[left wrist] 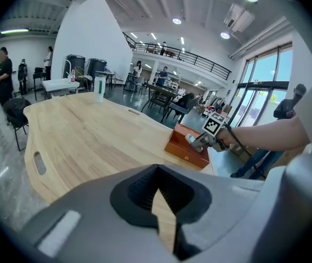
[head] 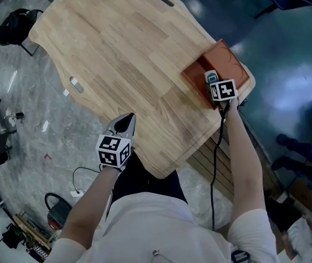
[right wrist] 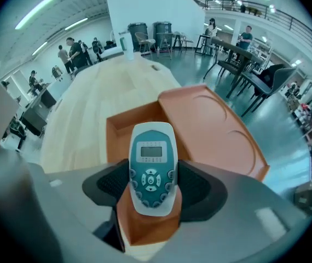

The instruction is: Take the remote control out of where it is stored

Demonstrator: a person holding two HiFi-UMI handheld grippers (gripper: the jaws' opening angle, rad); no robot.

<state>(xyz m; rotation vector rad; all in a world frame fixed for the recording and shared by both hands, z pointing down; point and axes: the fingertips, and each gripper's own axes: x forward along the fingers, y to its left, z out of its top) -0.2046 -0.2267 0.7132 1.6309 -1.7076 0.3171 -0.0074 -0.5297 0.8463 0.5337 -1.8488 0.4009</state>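
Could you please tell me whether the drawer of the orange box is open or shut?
Open: the drawer is pulled out from the orange box, its inside visible behind the remote control gripped in the right claw.

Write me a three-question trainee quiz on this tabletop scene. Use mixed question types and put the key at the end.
1. True or false: the left gripper has its jaws together with nothing between them.
2. Multiple choice: what is the right gripper shut on?
A. nothing
B. the remote control
C. a lid
3. Fill in the blank: the open orange-brown container behind the remote control, near the edge of the wooden table, is a ____.

Key:
1. True.
2. B.
3. box.
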